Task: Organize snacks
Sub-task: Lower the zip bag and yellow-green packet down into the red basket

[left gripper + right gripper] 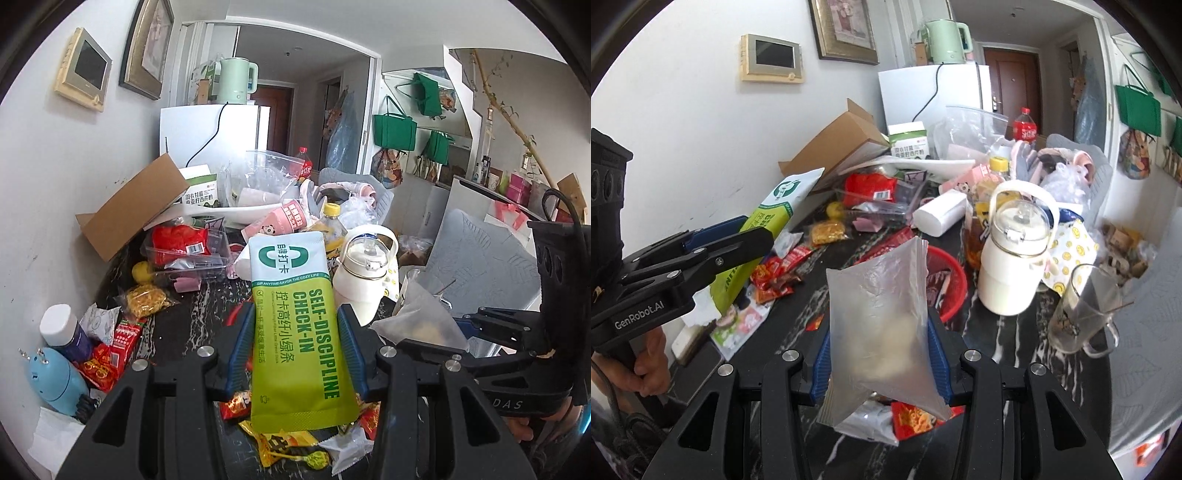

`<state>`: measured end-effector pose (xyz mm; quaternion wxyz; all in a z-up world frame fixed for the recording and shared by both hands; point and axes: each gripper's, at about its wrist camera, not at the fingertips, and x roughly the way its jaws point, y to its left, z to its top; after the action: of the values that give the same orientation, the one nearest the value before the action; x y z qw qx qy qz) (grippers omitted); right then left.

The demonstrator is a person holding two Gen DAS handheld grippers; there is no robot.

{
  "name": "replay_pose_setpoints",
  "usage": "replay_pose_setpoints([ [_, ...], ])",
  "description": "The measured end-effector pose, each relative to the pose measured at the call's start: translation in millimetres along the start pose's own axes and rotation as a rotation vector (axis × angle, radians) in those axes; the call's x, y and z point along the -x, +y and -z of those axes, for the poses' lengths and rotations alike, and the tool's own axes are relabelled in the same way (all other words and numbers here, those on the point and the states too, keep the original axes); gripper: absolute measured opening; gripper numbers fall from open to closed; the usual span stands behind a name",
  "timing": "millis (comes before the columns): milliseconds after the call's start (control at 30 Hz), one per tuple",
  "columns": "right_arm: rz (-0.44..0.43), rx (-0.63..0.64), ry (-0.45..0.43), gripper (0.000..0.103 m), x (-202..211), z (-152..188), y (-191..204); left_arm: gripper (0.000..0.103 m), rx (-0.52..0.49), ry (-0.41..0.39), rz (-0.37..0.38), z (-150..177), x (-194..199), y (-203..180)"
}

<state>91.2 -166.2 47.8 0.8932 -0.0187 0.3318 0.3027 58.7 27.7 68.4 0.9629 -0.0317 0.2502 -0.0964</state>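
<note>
My left gripper (295,347) is shut on a green and white drink-powder pouch (291,325) and holds it upright above the dark marble table (199,317). The pouch also shows in the right wrist view (764,225), with the left gripper (713,251) on it. My right gripper (881,354) is shut on a clear plastic bag (882,325) with something pale inside, held above the table. That bag also shows at the right of the left wrist view (421,325). Loose red and yellow snack packets (110,354) lie on the table under both grippers.
A red basket (951,284) sits just beyond the clear bag. A white kettle-shaped bottle (1012,254), a glass mug (1082,310), a yellow-capped drink bottle (986,184), a clear tray with a red packet (871,192) and a cardboard box (831,144) crowd the table. A white fridge (934,96) stands behind.
</note>
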Motion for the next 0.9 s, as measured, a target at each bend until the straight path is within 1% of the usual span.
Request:
replay_pose_setpoints([
  [200,0.015,0.003,0.0,0.044,-22.3,-23.4,-13.8,0.044,0.005,-0.001,0.013,-16.1,-30.8,5.2],
  [433,0.04,0.003,0.008,0.044,-51.5,-44.6,-27.5,0.044,0.017,0.014,0.027,-25.7,-68.5,15.7],
  [667,0.054,0.008,0.024,0.044,-82.5,-56.0,-36.4,0.044,0.024,0.055,0.006,-27.5,-103.5,28.8],
  [900,0.065,0.017,0.05,0.044,-109.0,-58.0,-42.0,0.044,0.025,0.097,-0.019,-22.3,-130.8,39.4],
])
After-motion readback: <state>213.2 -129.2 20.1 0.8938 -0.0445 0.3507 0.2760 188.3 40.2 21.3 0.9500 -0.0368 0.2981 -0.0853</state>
